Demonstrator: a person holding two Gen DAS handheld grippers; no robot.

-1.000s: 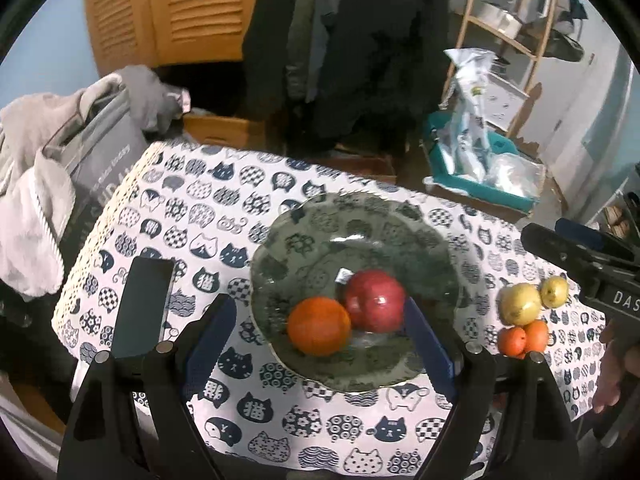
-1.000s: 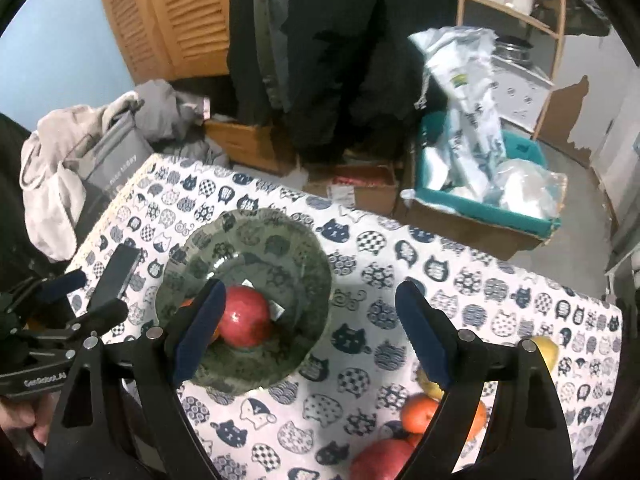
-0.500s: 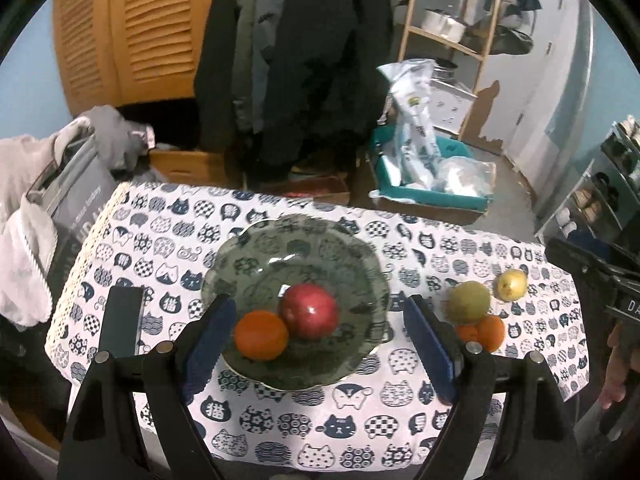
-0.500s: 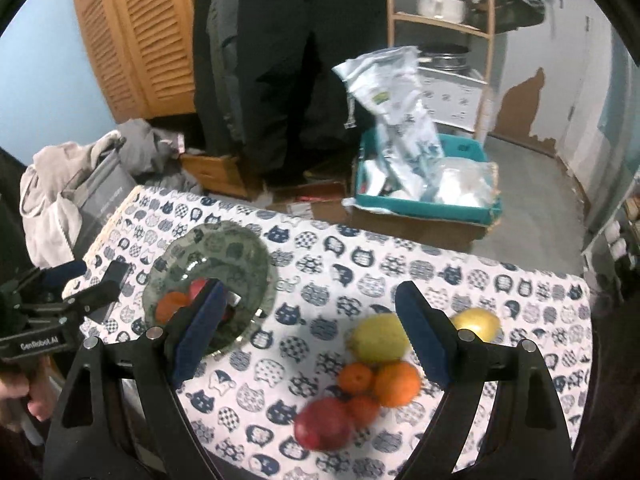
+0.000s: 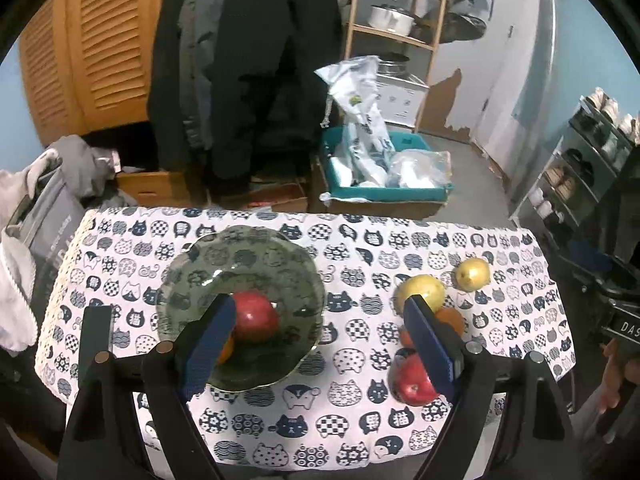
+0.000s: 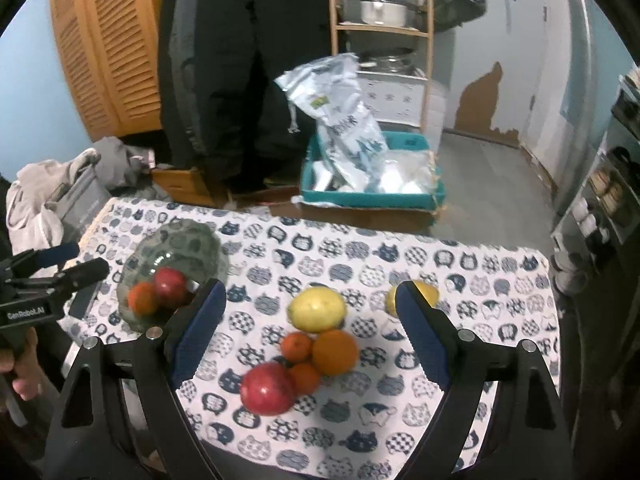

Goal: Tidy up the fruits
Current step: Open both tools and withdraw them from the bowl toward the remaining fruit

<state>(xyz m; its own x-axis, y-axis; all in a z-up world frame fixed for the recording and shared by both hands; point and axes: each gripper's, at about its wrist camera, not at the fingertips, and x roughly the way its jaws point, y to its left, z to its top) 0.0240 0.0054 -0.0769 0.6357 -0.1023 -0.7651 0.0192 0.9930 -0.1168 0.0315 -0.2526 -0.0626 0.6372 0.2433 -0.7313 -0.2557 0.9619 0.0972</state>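
Observation:
A green glass bowl (image 5: 240,256) sits on the left of the cat-print tablecloth and holds a red apple (image 5: 256,316) and an orange (image 5: 226,350). It also shows in the right wrist view (image 6: 180,240). On the right lie a red apple (image 6: 267,388), an orange (image 6: 335,352), two small mandarins (image 6: 296,346), a yellow-green pear (image 6: 318,309) and a yellow lemon (image 6: 427,294). My left gripper (image 5: 320,344) is open and empty, raised above the table's near edge. My right gripper (image 6: 312,336) is open and empty, raised above the loose fruit.
The table (image 5: 360,432) is small, with edges on all sides. Clothes and a grey bag (image 5: 36,216) lie at its left. A teal crate with plastic bags (image 5: 384,184), hanging coats and a wooden shelf stand behind. A black phone (image 5: 94,332) lies left of the bowl.
Both grippers have pulled back and up from the bowl. The right wrist view has swung right, bringing the loose fruit between its fingers. Both stay open.

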